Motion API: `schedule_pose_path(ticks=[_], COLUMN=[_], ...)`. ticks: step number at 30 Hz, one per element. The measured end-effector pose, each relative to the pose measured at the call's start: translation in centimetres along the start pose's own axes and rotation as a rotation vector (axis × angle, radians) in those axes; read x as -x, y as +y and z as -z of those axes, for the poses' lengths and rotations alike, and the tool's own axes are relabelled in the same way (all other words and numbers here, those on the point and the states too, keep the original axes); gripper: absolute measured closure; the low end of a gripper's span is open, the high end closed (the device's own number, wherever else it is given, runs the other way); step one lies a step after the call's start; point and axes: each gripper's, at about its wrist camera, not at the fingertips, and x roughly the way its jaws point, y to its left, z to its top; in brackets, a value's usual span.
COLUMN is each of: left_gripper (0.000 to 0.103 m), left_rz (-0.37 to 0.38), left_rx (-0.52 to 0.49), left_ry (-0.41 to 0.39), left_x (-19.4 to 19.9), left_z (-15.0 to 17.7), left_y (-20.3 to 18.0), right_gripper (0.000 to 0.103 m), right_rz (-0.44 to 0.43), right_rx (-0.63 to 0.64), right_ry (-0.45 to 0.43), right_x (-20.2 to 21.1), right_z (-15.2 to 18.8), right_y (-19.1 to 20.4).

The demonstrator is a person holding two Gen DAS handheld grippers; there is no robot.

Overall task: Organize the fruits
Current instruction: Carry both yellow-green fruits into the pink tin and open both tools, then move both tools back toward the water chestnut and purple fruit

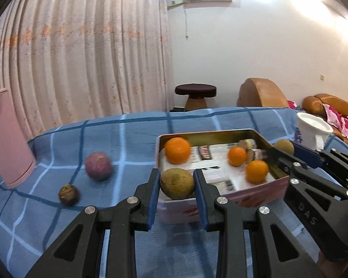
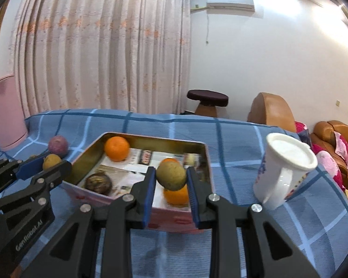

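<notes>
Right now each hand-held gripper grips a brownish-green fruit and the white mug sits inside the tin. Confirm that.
Not quite. The white mug stands outside the tin, on the blue checked cloth beside it, as the right wrist view shows. The rest holds: the left hand-held gripper and right hand-held gripper each grip a brownish-green fruit.

Bright glare upper right, fisheye-warped edges
</notes>
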Motion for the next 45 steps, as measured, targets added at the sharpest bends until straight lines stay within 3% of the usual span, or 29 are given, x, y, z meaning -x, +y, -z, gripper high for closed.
schedule_pose_path(ticks=[11,21,35,39,41,45], left_gripper=[0.072,0.072,0.072,0.071,0.054,0.043], left_rz=[0.039,0.035,0.042,0.033,0.018,0.070], left_rx=[0.027,0.102,0.102,0.110,0.135,0.175], left_ry=[-0.024,0.038,0.147,0.139,0.145,0.152], left_x=[-2.7,-5.7,-7.7,-7.5,-7.5,-7.3], left_z=[-1.9,-2.8,-2.8,-2.7,-2.6,-2.1], left_y=[-1.6,0.3,0.3,0.4,0.8,1.3], right_gripper=[0.074,0.074,0.073,0.055,0.041,0.019], right_rz=[0.092,0.041,-0.093,-0.099,-0.106,-0.120], right_rx=[-0.049,-0.089,-0.074,-0.093,-0.136,-0.241], right_ry=[0.004,0.020,0.083,0.067,0.065,0.042], right_x=[-1.7,-4.0,-5.5,-5.1,-5.1,-4.7], right_z=[-0.9,-2.1,-2.1,-2.0,-1.9,-1.6], right_y=[-2.0,-1.8,-0.5,-0.8,-1.7,-3.7])
